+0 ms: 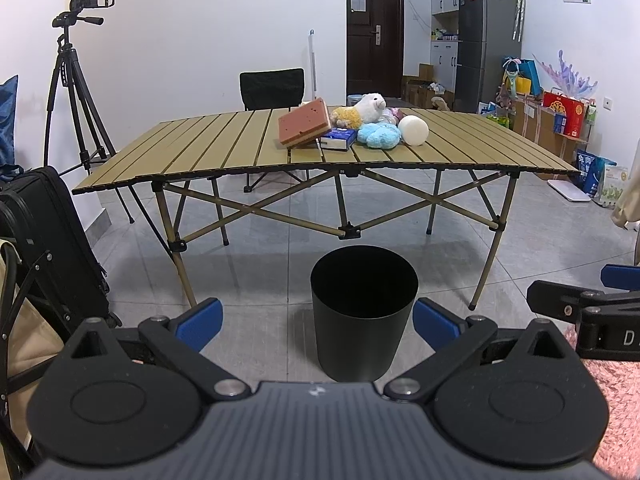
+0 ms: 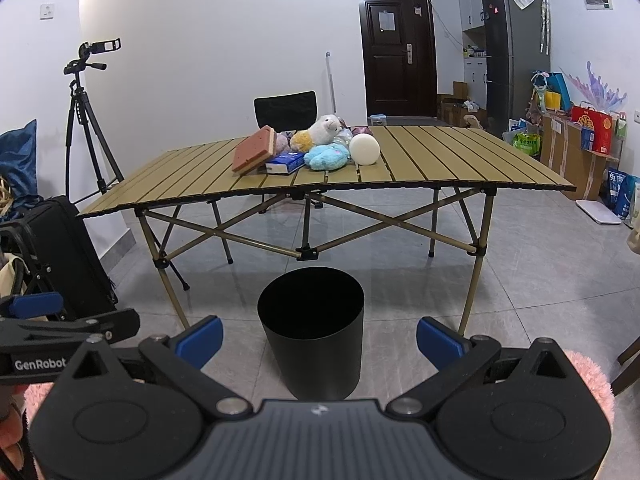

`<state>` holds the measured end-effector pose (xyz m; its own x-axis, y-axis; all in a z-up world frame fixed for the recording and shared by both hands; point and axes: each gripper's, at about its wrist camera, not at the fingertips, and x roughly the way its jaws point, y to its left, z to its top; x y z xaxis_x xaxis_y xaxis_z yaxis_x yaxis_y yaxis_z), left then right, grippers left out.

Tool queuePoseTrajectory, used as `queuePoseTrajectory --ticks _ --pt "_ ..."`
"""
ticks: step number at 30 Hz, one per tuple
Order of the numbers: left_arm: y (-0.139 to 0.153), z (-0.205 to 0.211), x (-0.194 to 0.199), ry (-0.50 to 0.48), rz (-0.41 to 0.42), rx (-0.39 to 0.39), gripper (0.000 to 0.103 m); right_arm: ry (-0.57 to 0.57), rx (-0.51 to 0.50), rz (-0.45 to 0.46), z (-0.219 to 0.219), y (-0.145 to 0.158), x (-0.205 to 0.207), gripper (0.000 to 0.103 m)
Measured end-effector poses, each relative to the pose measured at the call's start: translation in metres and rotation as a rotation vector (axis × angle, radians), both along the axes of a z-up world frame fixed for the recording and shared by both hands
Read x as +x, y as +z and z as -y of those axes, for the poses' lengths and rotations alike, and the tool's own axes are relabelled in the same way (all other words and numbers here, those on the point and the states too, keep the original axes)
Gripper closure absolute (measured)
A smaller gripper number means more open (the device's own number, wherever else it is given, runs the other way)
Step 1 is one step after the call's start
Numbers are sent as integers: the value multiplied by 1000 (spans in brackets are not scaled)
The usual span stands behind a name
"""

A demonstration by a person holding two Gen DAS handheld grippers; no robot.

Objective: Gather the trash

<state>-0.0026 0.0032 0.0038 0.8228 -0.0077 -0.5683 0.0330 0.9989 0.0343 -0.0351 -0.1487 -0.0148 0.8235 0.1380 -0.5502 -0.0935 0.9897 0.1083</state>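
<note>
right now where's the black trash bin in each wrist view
Left wrist: the black cylindrical trash bin stands on the floor, lower centre, a little right of middle, between the blue fingertips.
Right wrist: the bin sits lower centre, just left of middle.
Shared landmark: the tan slatted folding table stands directly behind it in both views.

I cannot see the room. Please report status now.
Left tongs open, empty; right tongs open, empty. Black bin on floor before folding table. Items piled on table, untouched.

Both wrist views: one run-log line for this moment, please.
left hand-held gripper: open, empty | right hand-held gripper: open, empty | black bin: on floor before table | items piled on table, untouched
</note>
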Motion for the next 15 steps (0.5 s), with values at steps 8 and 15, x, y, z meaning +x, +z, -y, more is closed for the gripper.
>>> queuePoseTrajectory --ticks 8,15 --pt "0 0 0 -1 1 1 0 0 1 -1 1 0 0 0" --pt "1 0 0 0 3 0 0 0 2 0 1 0 0 0"
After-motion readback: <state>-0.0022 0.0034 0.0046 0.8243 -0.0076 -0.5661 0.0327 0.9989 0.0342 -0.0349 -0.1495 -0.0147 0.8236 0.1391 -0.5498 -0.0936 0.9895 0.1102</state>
